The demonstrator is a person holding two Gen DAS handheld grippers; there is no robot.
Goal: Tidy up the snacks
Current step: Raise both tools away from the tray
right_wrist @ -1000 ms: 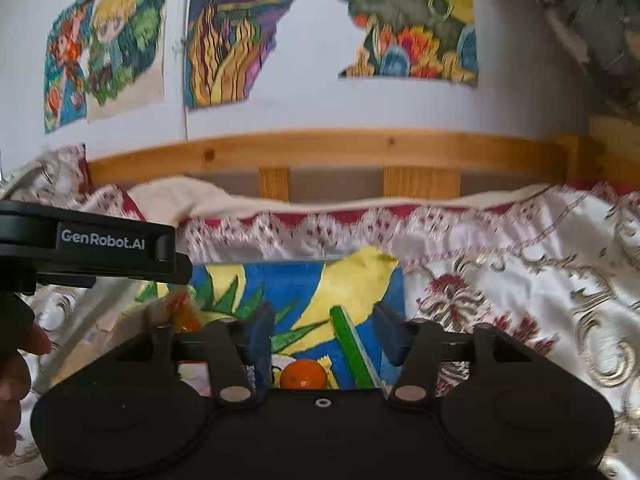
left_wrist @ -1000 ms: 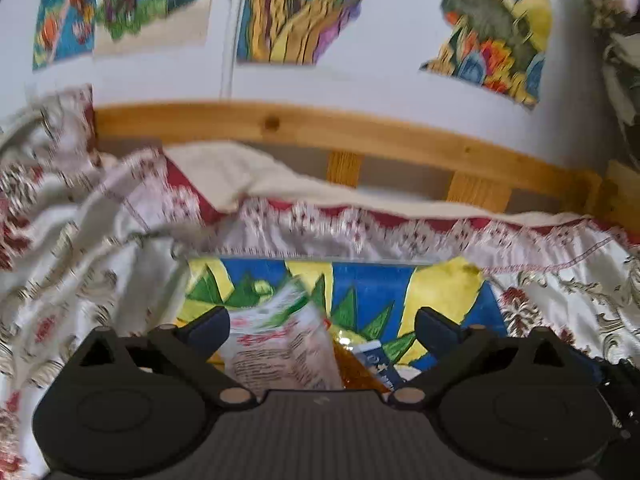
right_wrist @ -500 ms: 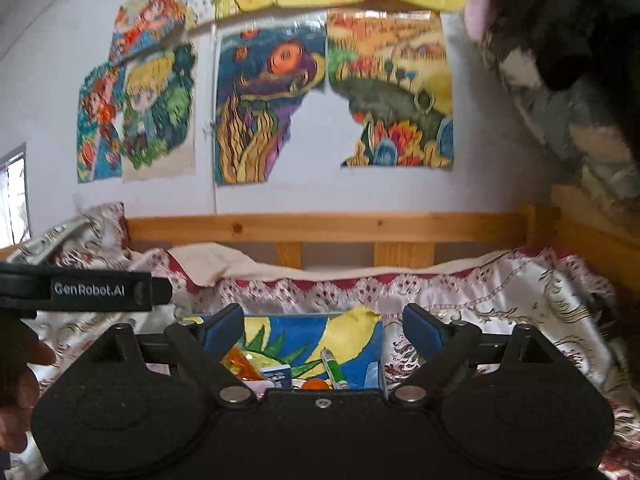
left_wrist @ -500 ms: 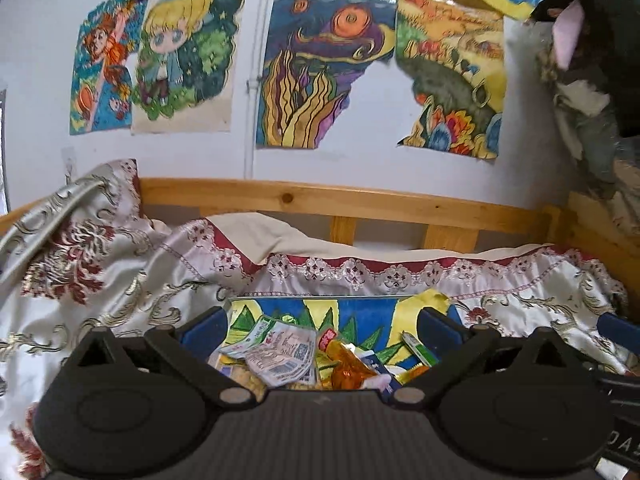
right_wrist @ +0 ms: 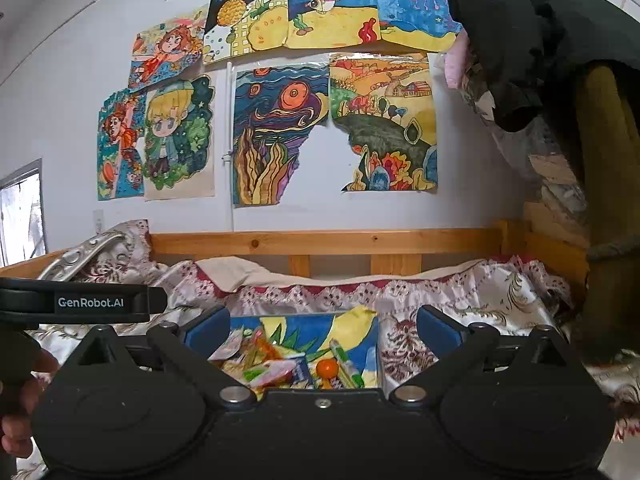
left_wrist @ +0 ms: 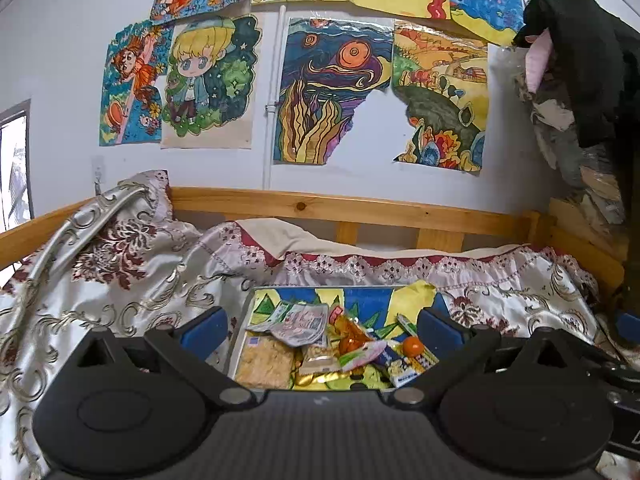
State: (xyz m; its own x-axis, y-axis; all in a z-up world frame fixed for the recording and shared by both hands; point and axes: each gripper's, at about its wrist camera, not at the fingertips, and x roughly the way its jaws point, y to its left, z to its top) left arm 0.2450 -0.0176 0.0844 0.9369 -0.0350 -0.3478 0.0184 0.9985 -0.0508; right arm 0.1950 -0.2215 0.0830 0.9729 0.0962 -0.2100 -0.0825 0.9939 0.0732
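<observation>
The black two-finger left gripper point(left_wrist: 320, 328) with blue pads is hanging wide apart over a pile of snacks, gripping nothing. Below it, a flat painted board in blue, yellow and green point(left_wrist: 368, 298) is lying on the silvery floral bedspread point(left_wrist: 120, 272). A pale cracker packet point(left_wrist: 266, 358) is sitting at the pile's left edge, with a crumpled white printed wrapper point(left_wrist: 300, 322) overlapping its top. An orange-tinted clear bag point(left_wrist: 350, 332) is resting in the middle, and a small round orange fruit point(left_wrist: 412, 346) is sitting right of it. A wooden bed rail point(left_wrist: 360, 210) is running behind, under colourful drawings taped to the wall point(left_wrist: 328, 92).
</observation>
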